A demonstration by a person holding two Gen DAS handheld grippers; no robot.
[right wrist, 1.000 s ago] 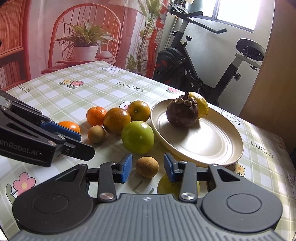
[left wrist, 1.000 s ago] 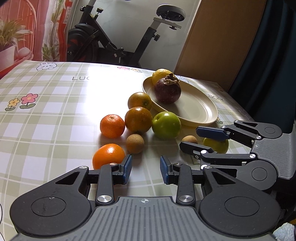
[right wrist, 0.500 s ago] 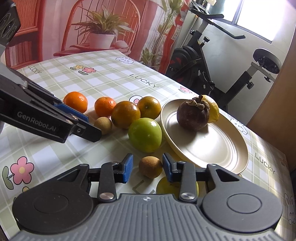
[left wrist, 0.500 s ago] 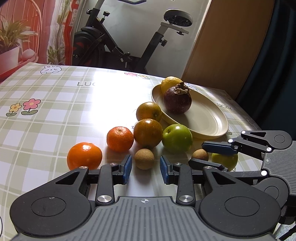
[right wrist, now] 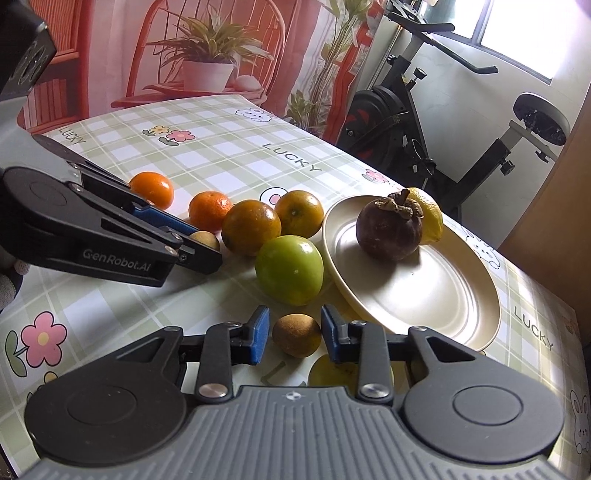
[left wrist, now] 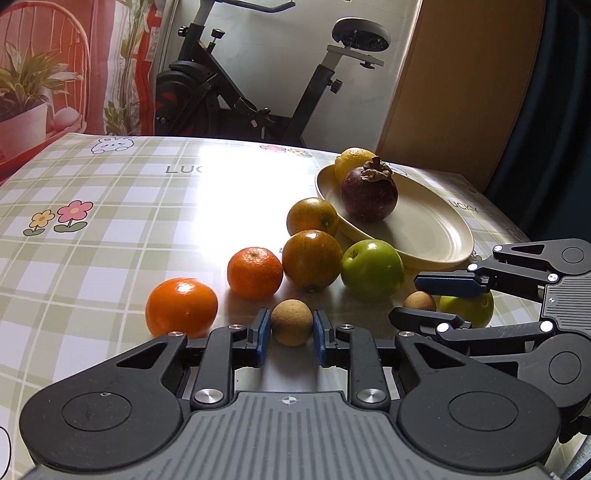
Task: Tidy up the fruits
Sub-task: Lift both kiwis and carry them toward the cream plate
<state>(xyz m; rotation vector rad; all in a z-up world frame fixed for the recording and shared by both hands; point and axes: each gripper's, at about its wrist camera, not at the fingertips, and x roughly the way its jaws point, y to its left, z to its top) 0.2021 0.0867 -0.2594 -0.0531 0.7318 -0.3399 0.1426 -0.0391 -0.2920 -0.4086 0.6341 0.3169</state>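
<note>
Brown fruit between parted left gripper; another between parted right gripper

A black exercise bike stands by a white wall; daylight enters a window.

home | exercise bike | plaid tablecloth | fruit plate
</note>
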